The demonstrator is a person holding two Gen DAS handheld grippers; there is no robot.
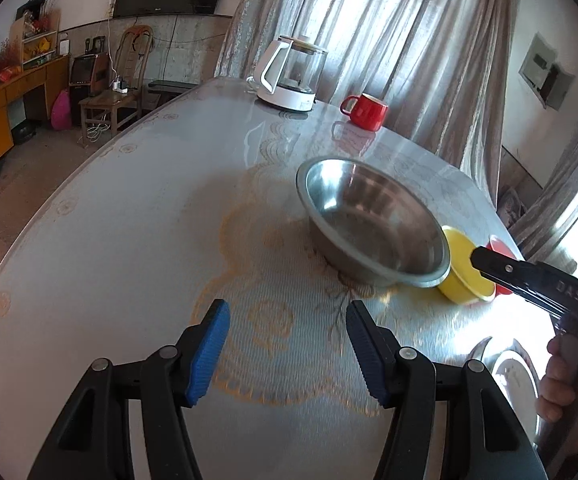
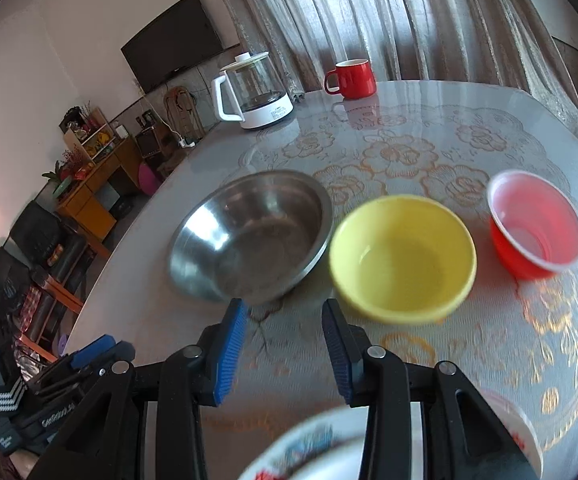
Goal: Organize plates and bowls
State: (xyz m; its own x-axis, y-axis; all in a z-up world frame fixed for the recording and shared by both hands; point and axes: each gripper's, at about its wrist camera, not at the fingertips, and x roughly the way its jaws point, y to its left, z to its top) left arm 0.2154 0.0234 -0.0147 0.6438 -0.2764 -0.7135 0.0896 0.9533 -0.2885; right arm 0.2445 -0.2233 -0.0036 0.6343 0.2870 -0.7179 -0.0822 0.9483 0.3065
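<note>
Three bowls sit in a row mid-table, ready for nesting: steel bowl (image 2: 249, 236), yellow bowl (image 2: 403, 256), red plastic bowl (image 2: 535, 224). A patterned plate (image 2: 321, 444), blurred, lies at the near edge. Left gripper (image 1: 287, 348) and right gripper (image 2: 285, 354) hover, fingers apart, holding nothing.

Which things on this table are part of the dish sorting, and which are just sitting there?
Job items: steel bowl, yellow bowl, red plastic bowl, patterned plate at the near edge.
Bystanders: glass kettle, red mug.
</note>
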